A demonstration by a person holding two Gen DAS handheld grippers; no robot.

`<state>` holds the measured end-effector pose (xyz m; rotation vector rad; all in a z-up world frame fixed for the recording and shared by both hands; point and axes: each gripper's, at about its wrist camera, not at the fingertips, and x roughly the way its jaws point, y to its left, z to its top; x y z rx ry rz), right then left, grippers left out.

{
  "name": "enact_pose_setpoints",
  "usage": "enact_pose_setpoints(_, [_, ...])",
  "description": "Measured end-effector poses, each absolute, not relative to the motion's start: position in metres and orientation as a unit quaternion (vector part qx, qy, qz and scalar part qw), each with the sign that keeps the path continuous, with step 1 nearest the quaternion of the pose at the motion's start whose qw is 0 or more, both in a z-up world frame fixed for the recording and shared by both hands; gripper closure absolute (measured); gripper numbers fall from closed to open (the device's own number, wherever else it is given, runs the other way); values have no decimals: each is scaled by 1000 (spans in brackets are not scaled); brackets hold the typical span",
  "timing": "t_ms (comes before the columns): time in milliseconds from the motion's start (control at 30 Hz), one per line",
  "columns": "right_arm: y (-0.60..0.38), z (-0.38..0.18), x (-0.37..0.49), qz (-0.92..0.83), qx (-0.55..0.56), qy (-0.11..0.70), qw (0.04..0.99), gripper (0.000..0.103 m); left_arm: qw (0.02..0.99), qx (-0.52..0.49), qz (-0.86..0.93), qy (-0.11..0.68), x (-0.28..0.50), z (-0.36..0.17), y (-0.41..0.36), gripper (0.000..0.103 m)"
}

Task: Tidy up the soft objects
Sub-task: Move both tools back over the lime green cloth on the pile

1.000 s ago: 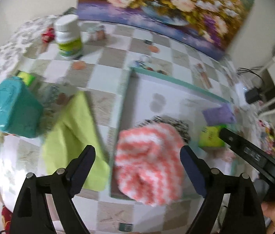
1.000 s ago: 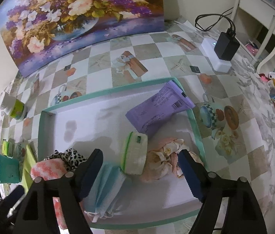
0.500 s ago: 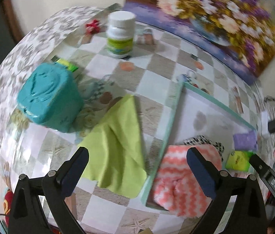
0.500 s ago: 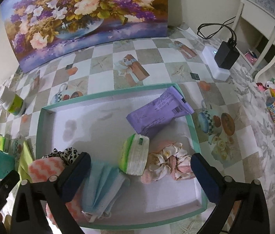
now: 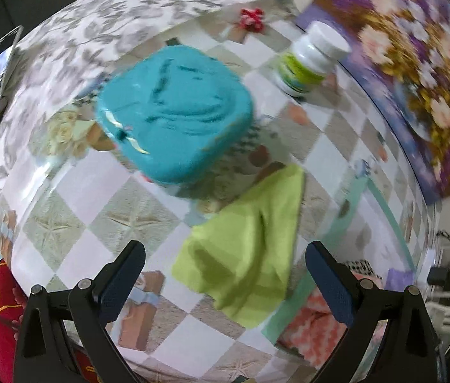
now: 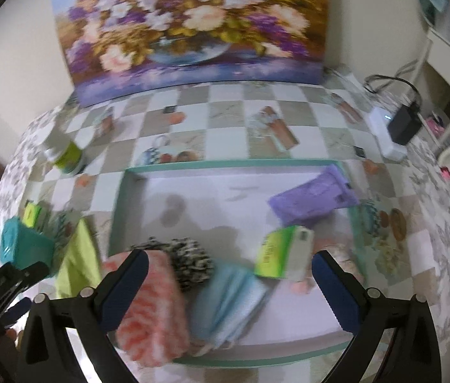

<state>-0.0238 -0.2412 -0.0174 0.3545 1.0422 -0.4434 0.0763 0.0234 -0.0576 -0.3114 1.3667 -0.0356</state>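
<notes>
A lime-green cloth (image 5: pixel 250 245) lies flat on the checked tablecloth just left of the teal-rimmed tray (image 5: pixel 346 217). My left gripper (image 5: pixel 225 281) is open and empty, with the cloth between and beyond its fingertips. My right gripper (image 6: pixel 229 287) is open and empty above the tray's (image 6: pixel 225 163) near half. In the tray lie a pink-and-white knit (image 6: pixel 151 306), a leopard-print scrunchie (image 6: pixel 189 258), a light blue face mask (image 6: pixel 231 300), a green tissue pack (image 6: pixel 282 252), a purple pack (image 6: pixel 314 199) and a pink floral cloth (image 6: pixel 336 252). The green cloth also shows in the right wrist view (image 6: pixel 78 258).
A teal box (image 5: pixel 173 111) stands on the table left of the cloth, with a white bottle (image 5: pixel 311 57) behind it. A flower painting (image 6: pixel 193 28) leans against the back wall. A white power strip with a black charger (image 6: pixel 397 127) sits at the right. The table edge is near my left gripper.
My left gripper has swung left, away from the knit in the tray, and now faces the green cloth and teal box. My right gripper has shifted left over the tray.
</notes>
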Motion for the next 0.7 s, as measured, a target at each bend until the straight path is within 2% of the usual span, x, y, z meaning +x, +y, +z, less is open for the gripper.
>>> enact_pose_setpoints(700, [-134, -48, 21, -75, 117, 529, 837, 0, 762, -114, 60, 634, 79, -68, 84, 3])
